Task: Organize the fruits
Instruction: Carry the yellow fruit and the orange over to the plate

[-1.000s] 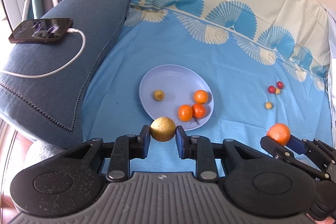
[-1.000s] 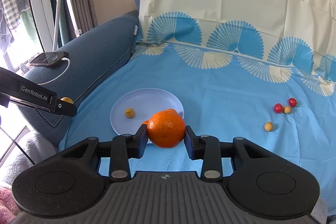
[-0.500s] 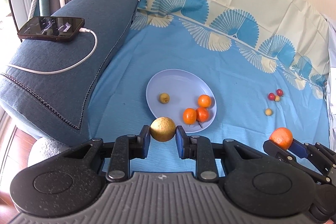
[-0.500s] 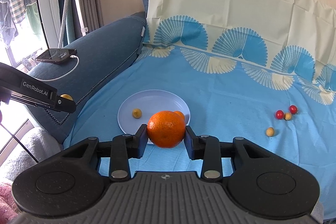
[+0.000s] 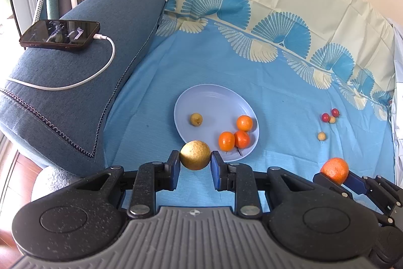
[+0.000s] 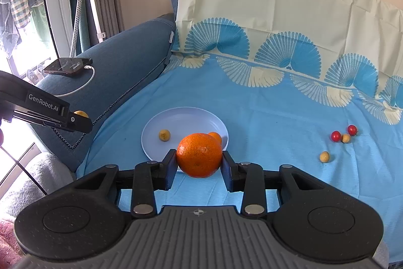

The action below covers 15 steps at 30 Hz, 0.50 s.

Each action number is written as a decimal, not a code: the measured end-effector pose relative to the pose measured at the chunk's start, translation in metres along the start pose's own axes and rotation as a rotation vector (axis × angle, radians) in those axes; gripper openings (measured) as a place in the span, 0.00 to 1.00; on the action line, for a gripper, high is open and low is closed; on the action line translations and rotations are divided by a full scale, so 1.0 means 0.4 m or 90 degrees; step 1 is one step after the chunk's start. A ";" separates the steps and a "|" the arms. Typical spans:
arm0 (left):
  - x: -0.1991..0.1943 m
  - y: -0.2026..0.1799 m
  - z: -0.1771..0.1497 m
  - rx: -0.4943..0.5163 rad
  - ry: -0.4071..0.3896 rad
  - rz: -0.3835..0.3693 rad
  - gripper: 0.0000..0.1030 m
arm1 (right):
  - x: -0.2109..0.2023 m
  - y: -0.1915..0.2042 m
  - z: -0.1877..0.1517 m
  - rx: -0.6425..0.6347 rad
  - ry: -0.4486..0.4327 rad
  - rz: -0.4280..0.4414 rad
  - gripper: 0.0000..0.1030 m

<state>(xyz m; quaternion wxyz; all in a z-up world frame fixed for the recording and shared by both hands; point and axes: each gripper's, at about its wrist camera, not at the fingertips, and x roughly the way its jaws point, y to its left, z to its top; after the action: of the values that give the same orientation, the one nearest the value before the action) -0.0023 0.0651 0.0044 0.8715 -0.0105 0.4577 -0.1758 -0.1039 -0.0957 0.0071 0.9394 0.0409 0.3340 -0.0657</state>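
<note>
Right wrist view: glossy, dimpled orange [image 6: 199,158], round, finely speckled skin.

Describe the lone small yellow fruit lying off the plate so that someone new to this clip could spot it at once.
Start at the pale blue plate on the blue patterned bedsheet and look to its right. A tight cluster of two red berries and one yellowish fruit lies there. The lone yellow fruit sits nearer the camera than the cluster, on its own, touching nothing.
</note>
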 end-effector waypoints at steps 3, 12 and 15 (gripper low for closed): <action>0.009 -0.001 0.010 -0.002 0.002 0.000 0.28 | 0.009 -0.004 0.002 0.001 0.004 0.000 0.37; 0.057 0.008 0.047 -0.008 0.011 0.006 0.28 | 0.057 -0.014 0.014 0.004 0.021 0.004 0.37; 0.079 0.010 0.064 -0.011 0.016 0.008 0.28 | 0.083 -0.015 0.023 0.003 0.028 0.006 0.37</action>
<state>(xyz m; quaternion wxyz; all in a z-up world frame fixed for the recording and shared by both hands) 0.0356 0.0552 -0.0065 0.8667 -0.0126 0.4702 -0.1663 -0.0737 -0.1057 -0.0071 0.9321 0.0463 0.3539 -0.0613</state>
